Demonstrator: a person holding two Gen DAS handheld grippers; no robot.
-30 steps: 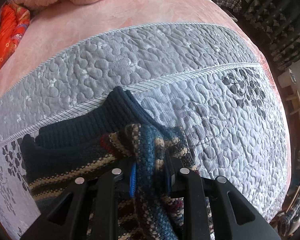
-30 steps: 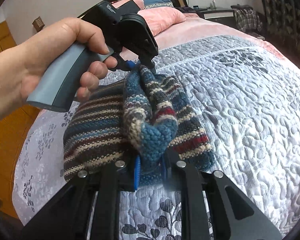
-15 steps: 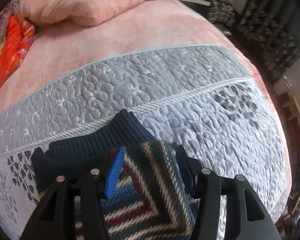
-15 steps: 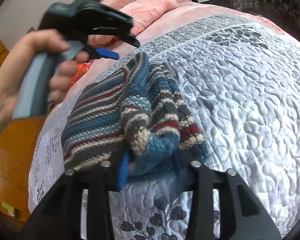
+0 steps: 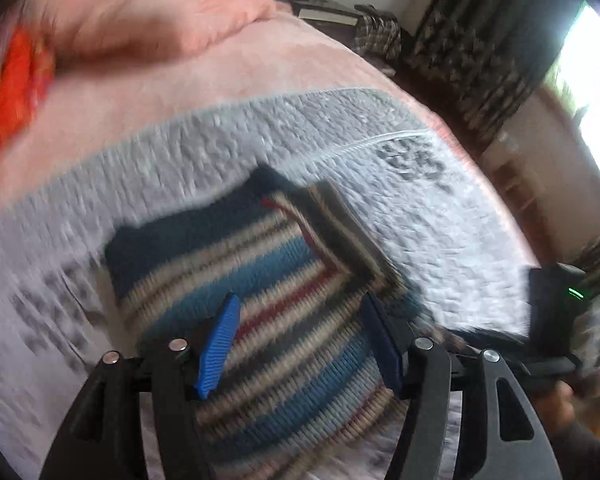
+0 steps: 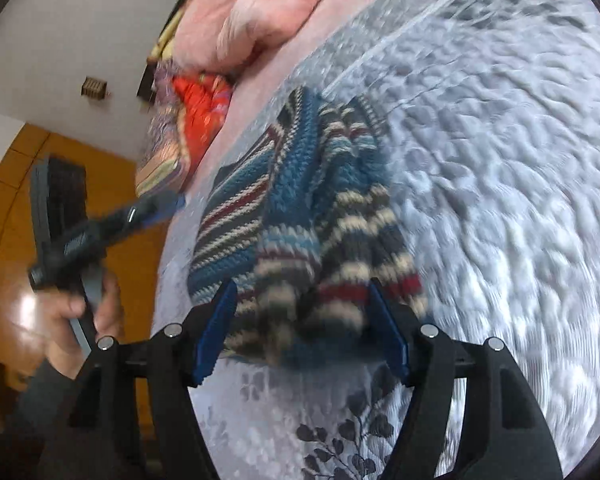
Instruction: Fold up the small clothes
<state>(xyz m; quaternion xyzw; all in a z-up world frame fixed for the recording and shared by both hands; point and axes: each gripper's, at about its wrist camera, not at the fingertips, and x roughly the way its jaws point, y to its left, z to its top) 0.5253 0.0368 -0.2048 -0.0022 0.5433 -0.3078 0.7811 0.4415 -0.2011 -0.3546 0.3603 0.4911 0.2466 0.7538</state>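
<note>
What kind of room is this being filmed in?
Most likely a bedroom at home: a bed with a grey quilt, a pink pillow at its head, and a striped sweater lying on it.

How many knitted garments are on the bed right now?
1: a striped blue, cream and red knitted sweater, lying folded on the grey quilted bedspread, in front of both open claws. Anything beneath it would be hidden.

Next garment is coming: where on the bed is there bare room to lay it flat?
Bare grey quilt lies right of the folded striped sweater, out to the bed's edge. The pink blanket beyond is bare up to the pillows. Crowded: the orange bedding beside the pillows.
</note>
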